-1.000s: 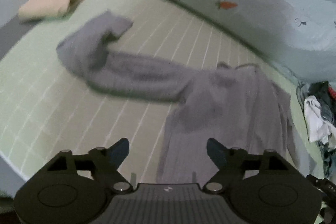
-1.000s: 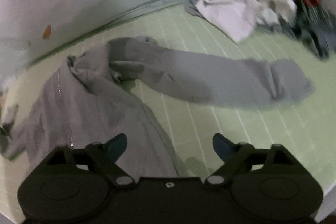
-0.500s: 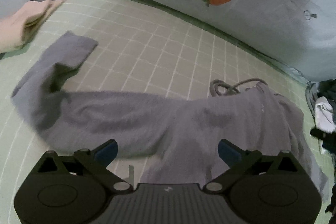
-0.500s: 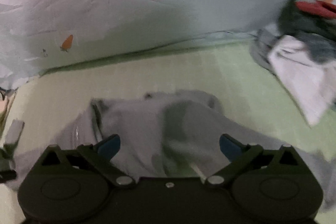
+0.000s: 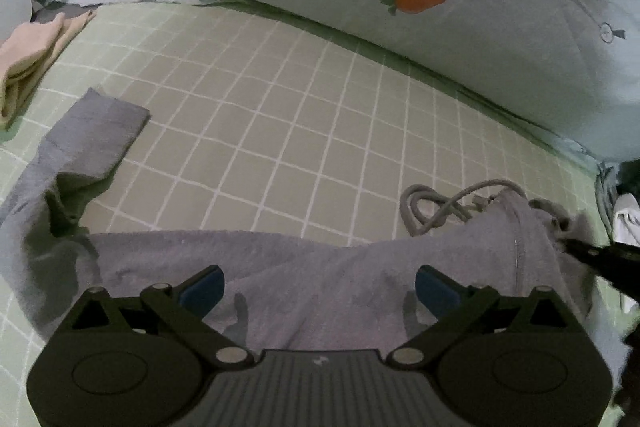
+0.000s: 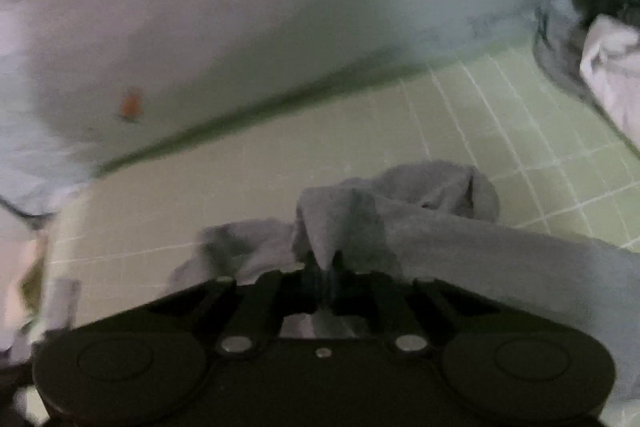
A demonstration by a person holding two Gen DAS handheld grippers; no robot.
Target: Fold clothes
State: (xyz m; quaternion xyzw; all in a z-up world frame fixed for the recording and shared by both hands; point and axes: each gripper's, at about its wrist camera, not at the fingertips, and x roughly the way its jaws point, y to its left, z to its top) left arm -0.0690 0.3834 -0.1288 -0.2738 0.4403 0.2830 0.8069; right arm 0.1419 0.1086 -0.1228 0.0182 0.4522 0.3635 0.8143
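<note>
A grey zip hoodie (image 5: 304, 267) lies on the green checked sheet (image 5: 280, 131), one sleeve stretched left with its cuff (image 5: 100, 131) bent back, drawstring (image 5: 444, 207) looped beside the collar. My left gripper (image 5: 318, 287) is open, its blue-padded fingers spread low over the hoodie's shoulder. In the right wrist view my right gripper (image 6: 324, 267) is shut on a bunched fold of the hoodie (image 6: 360, 215) near the collar. Its dark tip shows in the left wrist view (image 5: 600, 255) at the collar's right side.
A pale blue quilt with carrot prints (image 5: 420, 3) rises along the far side. A folded beige garment (image 5: 28, 55) lies at the far left. A pile of unfolded clothes (image 6: 608, 67) sits at the right edge of the sheet.
My right gripper was open and has closed on the hoodie's fabric by the collar. My left gripper has dropped lower and closer over the hoodie, still open.
</note>
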